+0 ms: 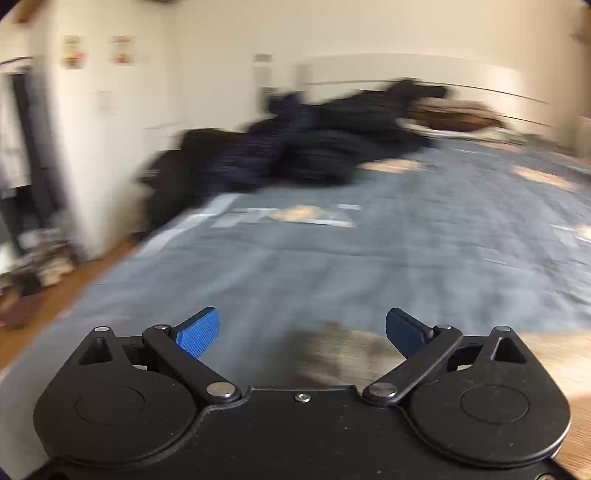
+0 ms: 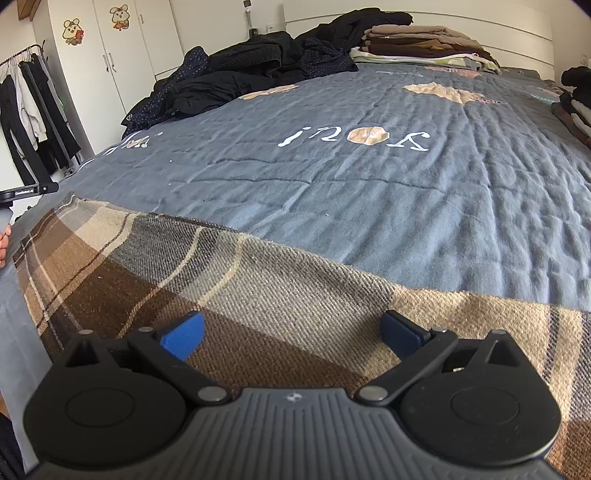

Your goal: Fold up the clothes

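Bedroom light is falling on the bed point(image 2: 369, 192) as we are working. Our right tongs point(image 2: 291, 334) are gaping empty right over the plaid cloth point(image 2: 258, 280), lying crosswise; our left tongs point(image 1: 303, 332), also gaping, are off its left end.

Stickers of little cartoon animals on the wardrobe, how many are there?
2. One sticker sits on the left door, the other sticker on the next door right. More may hide out of view.
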Action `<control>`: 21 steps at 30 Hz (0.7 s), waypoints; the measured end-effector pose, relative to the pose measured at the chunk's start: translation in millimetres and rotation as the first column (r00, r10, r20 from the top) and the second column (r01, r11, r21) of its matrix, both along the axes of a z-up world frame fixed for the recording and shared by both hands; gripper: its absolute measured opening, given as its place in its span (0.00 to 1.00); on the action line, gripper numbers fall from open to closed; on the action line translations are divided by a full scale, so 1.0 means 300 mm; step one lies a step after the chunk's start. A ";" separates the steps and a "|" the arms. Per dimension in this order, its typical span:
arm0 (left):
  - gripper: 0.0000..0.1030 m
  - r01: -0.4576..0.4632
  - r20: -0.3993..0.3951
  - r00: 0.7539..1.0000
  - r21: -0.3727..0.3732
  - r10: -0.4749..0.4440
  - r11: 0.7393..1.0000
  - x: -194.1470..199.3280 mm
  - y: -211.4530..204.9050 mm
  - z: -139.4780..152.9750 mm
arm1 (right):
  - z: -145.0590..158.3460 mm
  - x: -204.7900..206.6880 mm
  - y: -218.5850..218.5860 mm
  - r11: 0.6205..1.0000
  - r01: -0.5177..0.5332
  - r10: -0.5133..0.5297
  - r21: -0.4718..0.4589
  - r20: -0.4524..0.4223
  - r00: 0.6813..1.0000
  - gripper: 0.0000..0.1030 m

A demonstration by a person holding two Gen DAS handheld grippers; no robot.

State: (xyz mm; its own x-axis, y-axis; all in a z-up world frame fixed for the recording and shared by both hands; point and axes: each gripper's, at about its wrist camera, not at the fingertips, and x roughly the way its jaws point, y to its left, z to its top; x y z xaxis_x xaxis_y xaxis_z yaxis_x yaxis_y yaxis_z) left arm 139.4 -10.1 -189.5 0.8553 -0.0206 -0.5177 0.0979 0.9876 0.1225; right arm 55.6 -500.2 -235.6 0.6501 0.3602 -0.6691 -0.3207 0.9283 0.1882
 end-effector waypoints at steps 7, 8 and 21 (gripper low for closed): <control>0.99 0.242 -0.130 0.965 0.115 -0.226 0.963 0.045 -0.271 -0.117 | 0.008 -0.004 -0.014 1.000 0.004 -0.004 0.018 -0.004 1.000 0.99; 1.00 0.208 -0.126 0.974 0.146 -0.191 0.967 0.066 -0.255 -0.142 | 0.012 -0.005 -0.021 1.000 0.009 -0.009 0.024 -0.004 1.000 0.99; 0.73 0.611 -0.208 0.779 0.036 -0.592 0.791 0.030 -0.530 0.089 | 0.115 -0.014 -0.195 0.983 0.104 -0.114 0.151 0.057 0.992 0.99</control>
State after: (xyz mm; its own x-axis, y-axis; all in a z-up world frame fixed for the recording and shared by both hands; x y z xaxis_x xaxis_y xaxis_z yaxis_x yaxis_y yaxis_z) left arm 148.5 -169.0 -162.9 0.5789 -0.4423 -0.6850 0.6972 0.7041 0.1347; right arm 51.4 -558.6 -201.1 0.7315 0.3764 -0.5686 -0.2354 0.9220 0.3075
